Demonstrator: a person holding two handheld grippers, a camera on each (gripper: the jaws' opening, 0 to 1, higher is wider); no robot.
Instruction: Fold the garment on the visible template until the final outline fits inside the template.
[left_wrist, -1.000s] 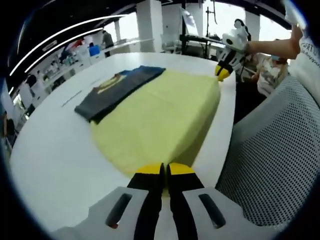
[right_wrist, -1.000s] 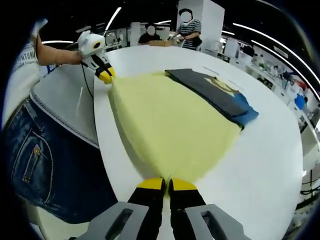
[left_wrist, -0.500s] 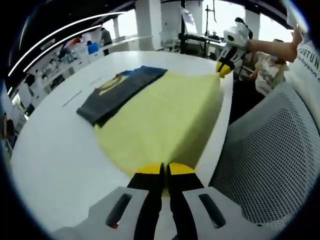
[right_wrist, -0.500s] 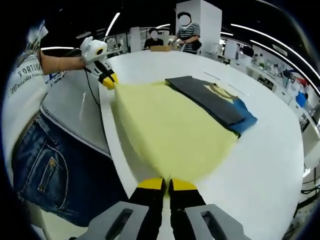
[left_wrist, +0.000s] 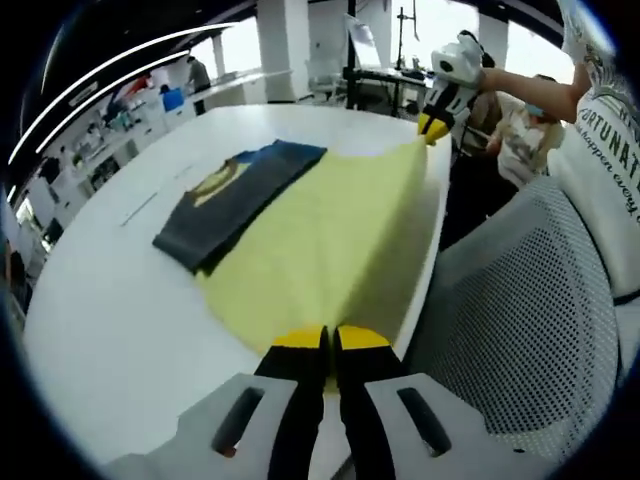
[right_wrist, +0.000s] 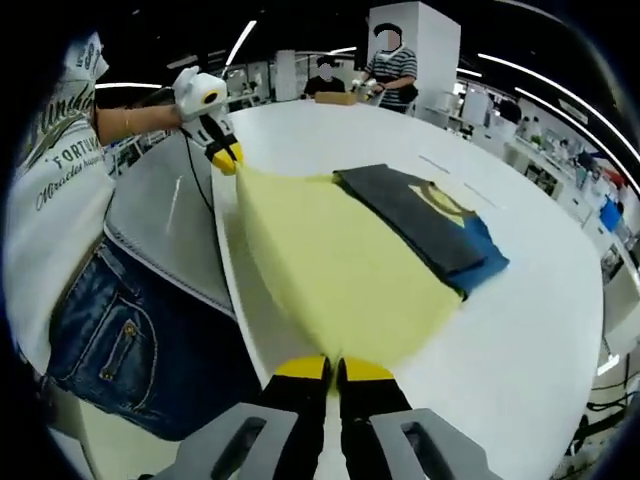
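Folding is under way: each hand-held gripper pinches one near corner of the yellow garment (left_wrist: 320, 240), jaws closed on the cloth. The left hand-held gripper (left_wrist: 327, 340) and right hand-held gripper (right_wrist: 333, 368) hold that edge raised above the white surface (left_wrist: 110, 300); the far part lies flat beside a dark folded shirt (right_wrist: 430, 225). Judging from this, both corners next need carrying forward together, evenly.
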